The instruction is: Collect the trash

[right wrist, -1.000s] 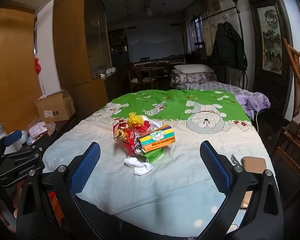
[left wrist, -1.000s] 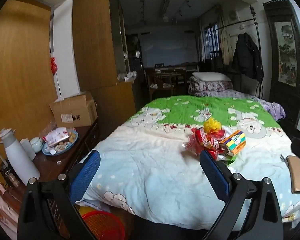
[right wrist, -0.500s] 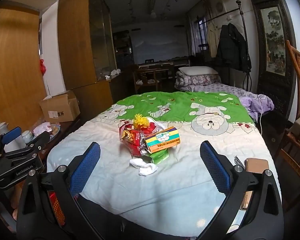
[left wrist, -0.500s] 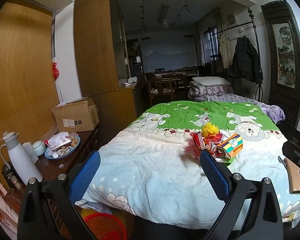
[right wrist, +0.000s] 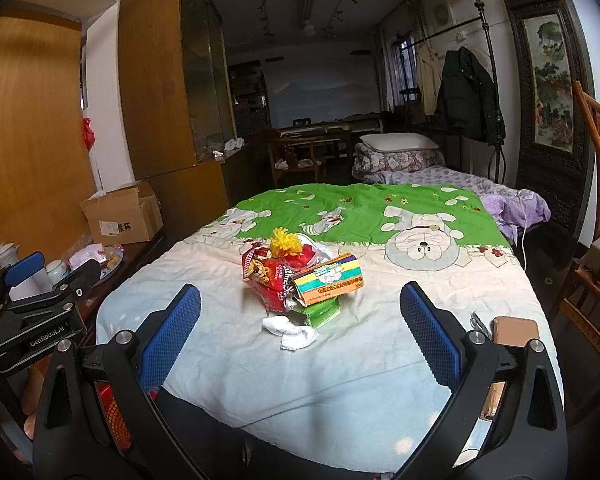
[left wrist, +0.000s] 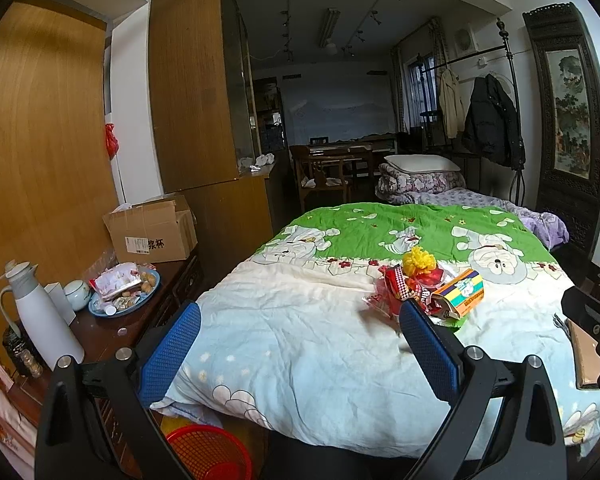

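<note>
Along the bottom of each wrist view, the two blue-padded fingers stand wide apart with nothing between them: the left hand-held gripper (left wrist: 298, 344) and the right hand-held gripper (right wrist: 300, 332) are both released and hover off the near edge of a bed (right wrist: 340, 380). Its quilt is pale blue and cream near the foot and green with white cartoon animals toward the upper centre of the frame. One heap of trash (right wrist: 300, 280) lies mid-bed, ahead of the right hand-held gripper and apart from it: a red snack bag (right wrist: 266, 280), a yellow-and-green carton (right wrist: 328, 280), a green packet (right wrist: 320, 312) under it, a yellow pompom (right wrist: 285, 242) on top, and one crumpled white tissue (right wrist: 292, 330) nearest the fingers. From the left wrist the heap sits just beyond the right-hand fingertip. One red mesh basket (left wrist: 208, 454) stands on the floor at the lower left. On the dark desk (left wrist: 100, 332) at the left are one white thermos (left wrist: 40, 320), one plate of snacks (left wrist: 124, 296) and one cardboard box (left wrist: 152, 232). A brown wallet (right wrist: 514, 330) lies at the bed's right edge.
</note>
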Action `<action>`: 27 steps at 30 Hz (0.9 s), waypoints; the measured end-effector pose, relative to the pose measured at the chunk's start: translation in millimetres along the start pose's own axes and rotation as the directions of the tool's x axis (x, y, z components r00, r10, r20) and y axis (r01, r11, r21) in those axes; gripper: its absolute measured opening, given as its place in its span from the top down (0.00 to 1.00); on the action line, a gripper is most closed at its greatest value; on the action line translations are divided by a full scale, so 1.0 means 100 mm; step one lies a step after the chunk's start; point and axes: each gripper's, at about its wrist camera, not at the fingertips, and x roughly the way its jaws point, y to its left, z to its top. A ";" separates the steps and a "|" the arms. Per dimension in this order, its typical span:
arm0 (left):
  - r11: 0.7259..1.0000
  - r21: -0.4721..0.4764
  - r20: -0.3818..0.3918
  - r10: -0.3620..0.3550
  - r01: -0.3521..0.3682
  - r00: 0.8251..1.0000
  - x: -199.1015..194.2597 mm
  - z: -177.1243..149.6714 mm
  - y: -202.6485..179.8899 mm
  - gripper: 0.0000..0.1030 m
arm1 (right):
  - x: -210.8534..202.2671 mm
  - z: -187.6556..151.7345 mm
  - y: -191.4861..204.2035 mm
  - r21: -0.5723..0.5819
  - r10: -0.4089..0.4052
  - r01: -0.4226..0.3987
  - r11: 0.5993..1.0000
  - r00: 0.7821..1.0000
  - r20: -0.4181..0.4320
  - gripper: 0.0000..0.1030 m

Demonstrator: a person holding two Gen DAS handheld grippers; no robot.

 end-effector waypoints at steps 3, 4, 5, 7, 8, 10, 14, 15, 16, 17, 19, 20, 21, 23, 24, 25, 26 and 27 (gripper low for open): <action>1.000 0.001 -0.001 -0.002 0.002 1.000 -0.01 0.00 0.01 0.05 | 0.01 -0.01 0.00 0.001 -0.001 0.001 1.000 1.000 0.000 0.07; 1.000 0.000 0.000 0.000 0.000 1.000 0.00 0.00 0.00 0.05 | 0.02 -0.01 0.02 -0.001 0.000 0.000 1.000 1.000 -0.001 0.07; 1.000 0.000 0.000 0.000 0.000 1.000 0.00 0.00 0.01 0.05 | 0.03 -0.01 0.02 -0.002 0.000 0.000 1.000 1.000 -0.001 0.07; 1.000 -0.001 0.000 0.000 0.000 1.000 0.00 0.01 0.01 0.05 | 0.02 -0.01 0.02 -0.001 0.000 0.000 1.000 1.000 -0.001 0.07; 1.000 -0.001 -0.001 0.000 0.000 1.000 0.00 0.01 0.01 0.05 | 0.02 -0.01 0.03 -0.002 0.000 0.000 1.000 1.000 -0.001 0.07; 1.000 -0.002 -0.002 0.000 0.000 1.000 0.00 0.01 0.01 0.05 | 0.02 -0.01 0.02 -0.002 -0.001 0.001 1.000 1.000 0.000 0.07; 1.000 -0.002 -0.003 0.001 -0.001 1.000 -0.01 0.01 0.02 0.05 | 0.02 -0.01 0.02 -0.001 0.000 0.000 1.000 1.000 -0.001 0.07; 1.000 -0.002 -0.003 0.002 -0.002 1.000 -0.02 0.01 0.02 0.05 | 0.02 -0.01 0.02 -0.002 0.001 -0.001 1.000 1.000 -0.001 0.07; 1.000 -0.002 -0.004 0.001 -0.001 1.000 -0.02 0.02 0.03 0.05 | 0.02 -0.01 0.03 -0.003 0.000 0.000 1.000 1.000 -0.001 0.07; 1.000 -0.002 -0.003 0.001 -0.001 1.000 -0.02 0.01 0.02 0.05 | 0.02 -0.01 0.02 -0.004 0.001 -0.001 1.000 1.000 -0.001 0.07; 1.000 -0.002 -0.004 0.002 -0.002 1.000 -0.02 0.01 0.03 0.05 | 0.02 0.00 0.02 -0.003 0.002 -0.002 1.000 1.000 -0.001 0.07; 1.000 -0.002 -0.003 0.001 -0.001 1.000 -0.02 0.01 0.02 0.05 | 0.01 0.00 0.03 -0.004 0.002 -0.002 1.000 1.000 0.000 0.07; 1.000 -0.002 -0.003 0.002 -0.002 1.000 -0.02 0.01 0.02 0.05 | 0.02 0.00 0.03 -0.004 0.003 -0.003 1.000 1.000 -0.001 0.07; 1.000 -0.002 -0.003 0.001 -0.001 1.000 -0.02 0.00 0.02 0.05 | 0.02 0.00 0.03 -0.004 0.002 -0.002 1.000 1.000 -0.001 0.07; 1.000 -0.002 -0.003 0.001 -0.001 1.000 -0.02 0.01 0.03 0.05 | 0.02 0.00 0.03 -0.004 0.002 -0.002 1.000 1.000 0.000 0.07; 1.000 -0.002 -0.002 0.002 -0.002 1.000 -0.02 0.00 0.02 0.05 | 0.02 0.00 0.03 -0.004 0.003 -0.003 1.000 1.000 0.000 0.07; 1.000 -0.001 -0.003 0.002 -0.002 1.000 -0.02 0.01 0.02 0.05 | 0.02 0.00 0.03 -0.004 0.002 -0.002 1.000 1.000 0.000 0.07; 1.000 0.000 -0.002 0.001 -0.001 1.000 -0.02 0.01 0.02 0.05 | 0.02 0.00 0.03 -0.004 0.002 -0.002 1.000 1.000 0.000 0.07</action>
